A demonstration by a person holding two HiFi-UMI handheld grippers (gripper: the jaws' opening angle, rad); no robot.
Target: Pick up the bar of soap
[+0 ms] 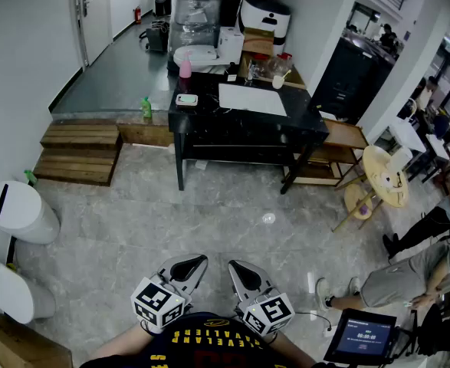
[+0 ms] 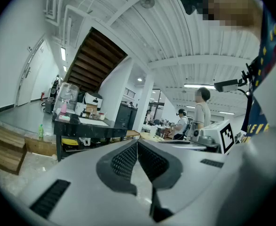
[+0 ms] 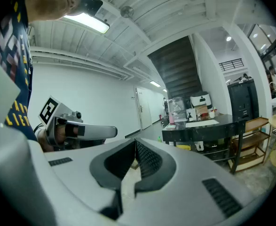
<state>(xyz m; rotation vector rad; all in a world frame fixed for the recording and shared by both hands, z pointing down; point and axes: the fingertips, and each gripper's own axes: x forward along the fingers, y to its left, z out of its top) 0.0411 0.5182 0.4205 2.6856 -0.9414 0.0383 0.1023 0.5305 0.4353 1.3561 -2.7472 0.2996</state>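
Observation:
A small pale bar in a dish, likely the soap (image 1: 186,100), lies on the front left corner of the black table (image 1: 301,121), far across the floor from me. It shows small in the left gripper view as the soap (image 2: 64,118). My left gripper (image 1: 198,262) and right gripper (image 1: 236,267) are held side by side close to my body, low in the head view, pointing toward the table. The left gripper (image 2: 138,141) has its pads together with nothing between them. The right gripper (image 3: 136,141) is likewise shut and empty.
A pink bottle (image 1: 185,67), a white sheet (image 1: 252,99) and boxes share the table. Wooden steps (image 1: 79,152) and a green bottle (image 1: 146,107) lie left of it, white bins (image 1: 21,211) at far left. Wooden stools (image 1: 384,176) and a crouching person (image 1: 408,274) are right.

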